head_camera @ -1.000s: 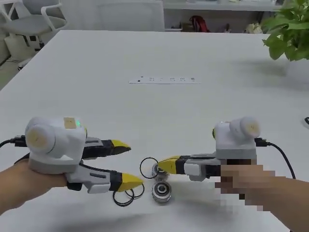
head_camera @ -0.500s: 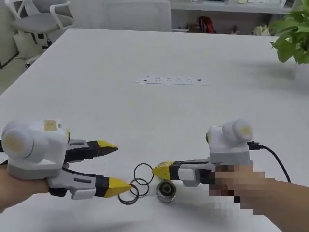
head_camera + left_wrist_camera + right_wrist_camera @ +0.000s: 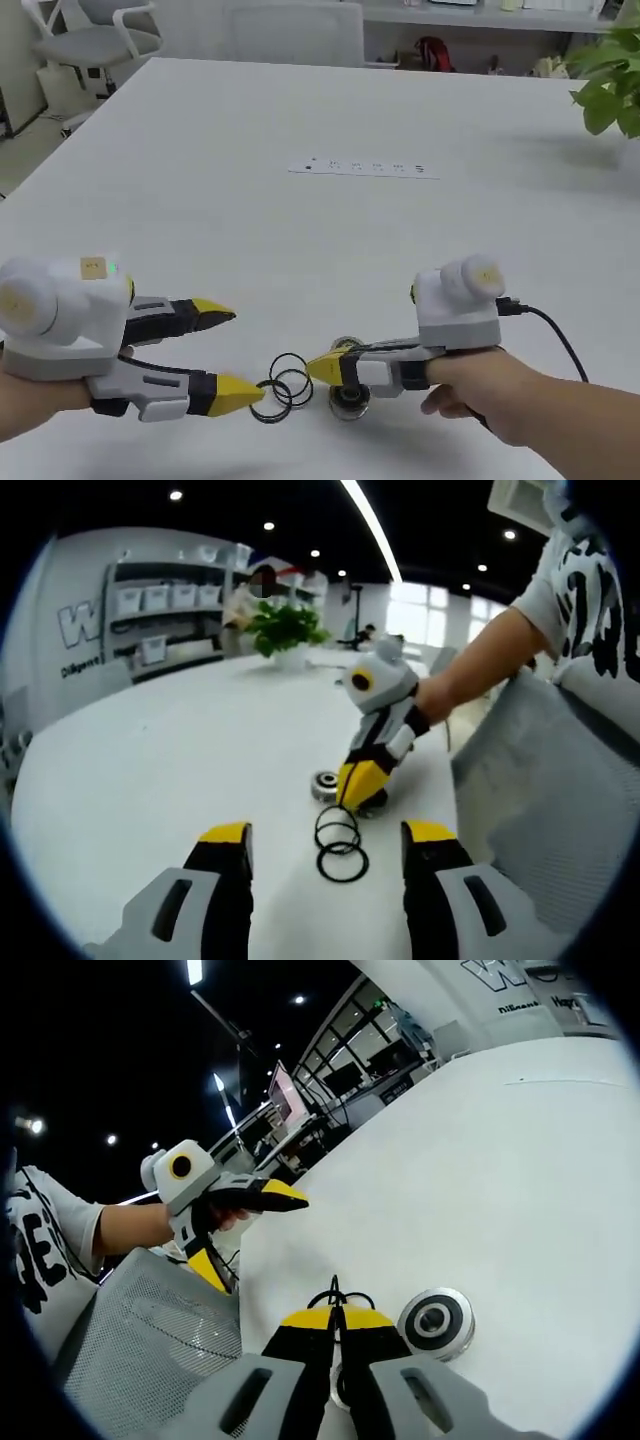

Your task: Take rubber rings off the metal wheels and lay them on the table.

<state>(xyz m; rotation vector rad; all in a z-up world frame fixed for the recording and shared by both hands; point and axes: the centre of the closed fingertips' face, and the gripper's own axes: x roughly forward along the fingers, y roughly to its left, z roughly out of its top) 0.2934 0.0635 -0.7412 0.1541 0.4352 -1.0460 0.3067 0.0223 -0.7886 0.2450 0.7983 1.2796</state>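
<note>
- A metal wheel (image 3: 349, 401) is mostly hidden under the tips of the right hand-held gripper (image 3: 316, 368).
- Just ahead of those closed tips, a rubber ring (image 3: 335, 1290) is too thin to tell whether it is pinched.
- Behind the left hand-held gripper (image 3: 238, 353), the hand (image 3: 35, 396) is cut off by the edge.

White desk (image 3: 300, 230), black rubber rings (image 3: 343, 862), silver metal wheel (image 3: 437, 1322) with dark centre, left gripper (image 3: 240, 353) white-bodied with black jaws tipped yellow, right gripper (image 3: 318, 368) the same white, black and yellow, green leafy plant (image 3: 612, 85), white shirt (image 3: 590, 590) with black print, pale grey chair (image 3: 95, 42)
</note>
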